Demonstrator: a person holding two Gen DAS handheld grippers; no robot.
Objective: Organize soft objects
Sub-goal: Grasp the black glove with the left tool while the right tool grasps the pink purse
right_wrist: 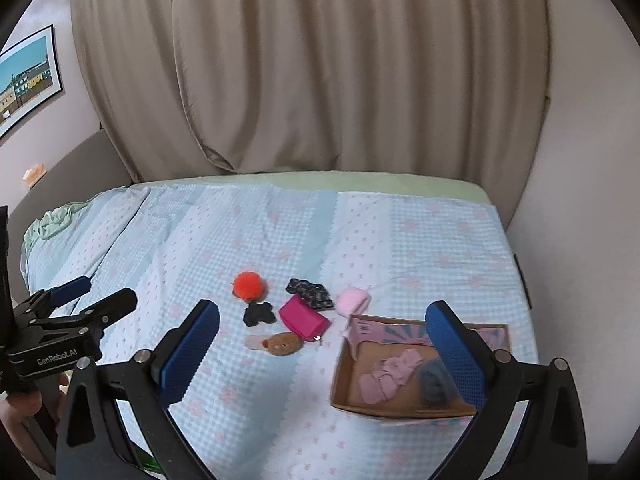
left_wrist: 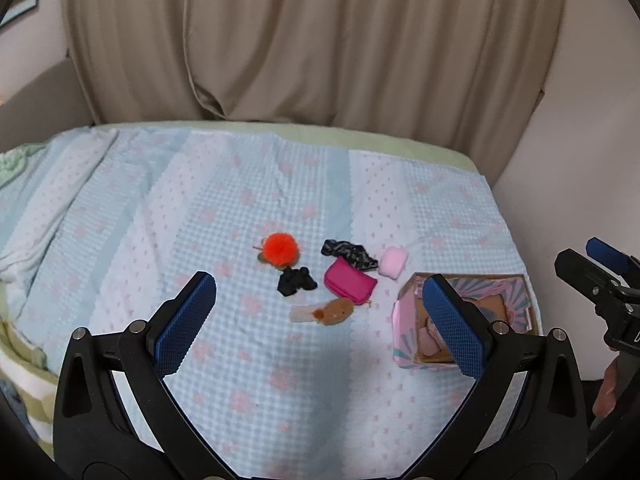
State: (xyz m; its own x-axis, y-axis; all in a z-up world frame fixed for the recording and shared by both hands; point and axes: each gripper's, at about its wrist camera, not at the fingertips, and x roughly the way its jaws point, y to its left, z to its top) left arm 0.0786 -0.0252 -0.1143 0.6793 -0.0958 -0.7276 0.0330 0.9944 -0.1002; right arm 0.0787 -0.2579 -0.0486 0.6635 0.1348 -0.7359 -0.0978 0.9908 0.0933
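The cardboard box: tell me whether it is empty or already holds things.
Not empty. The cardboard box is open-topped and holds pink soft items and something grey.

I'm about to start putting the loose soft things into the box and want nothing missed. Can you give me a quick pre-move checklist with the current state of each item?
1. Left gripper open and holding nothing: ok.
2. Right gripper open and holding nothing: ok.
3. Cardboard box open at the top, with room beside the pink items already inside: ok.
4. Loose items clear of both grippers on the bedspread: orange pom-pom, black scrunchie, magenta pouch, brown plush, pink puff, patterned black cloth: ok.
5. Magenta pouch overlaps the patterned black cloth, so they may not lift separately: not ok.
6. Pouch zipper closed: cannot tell.
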